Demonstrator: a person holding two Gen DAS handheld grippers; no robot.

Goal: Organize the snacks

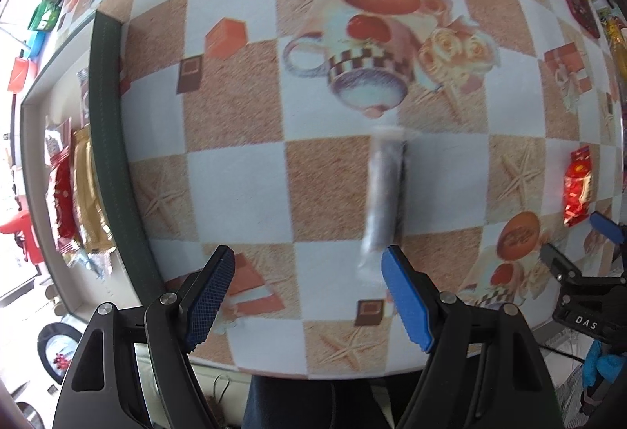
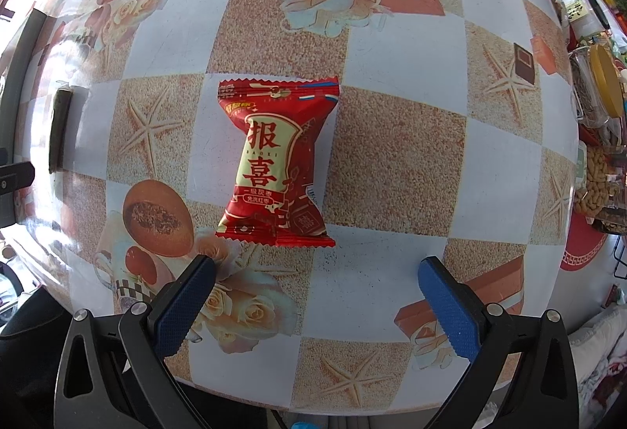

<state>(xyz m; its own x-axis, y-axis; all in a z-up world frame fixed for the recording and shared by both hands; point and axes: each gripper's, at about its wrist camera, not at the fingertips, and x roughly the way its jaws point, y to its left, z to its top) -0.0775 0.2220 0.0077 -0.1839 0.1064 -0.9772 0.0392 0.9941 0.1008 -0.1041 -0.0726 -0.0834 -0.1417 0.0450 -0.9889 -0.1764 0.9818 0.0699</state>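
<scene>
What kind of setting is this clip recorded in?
Probably a home dining or kitchen table: a printed checkered tablecloth, wrapped snacks such as a red packet, and jars of peanuts at the edge.

A household dining surface [image 2: 399,48] is wearing a glossy checked oilcloth printed with teacups, roses and starfish. Jars of peanuts [image 2: 595,186] and seeds [image 2: 588,91] are crowding its edge, while wrapped snacks are filling a tray [image 1: 35,154], all suggesting a lived-in home.
</scene>
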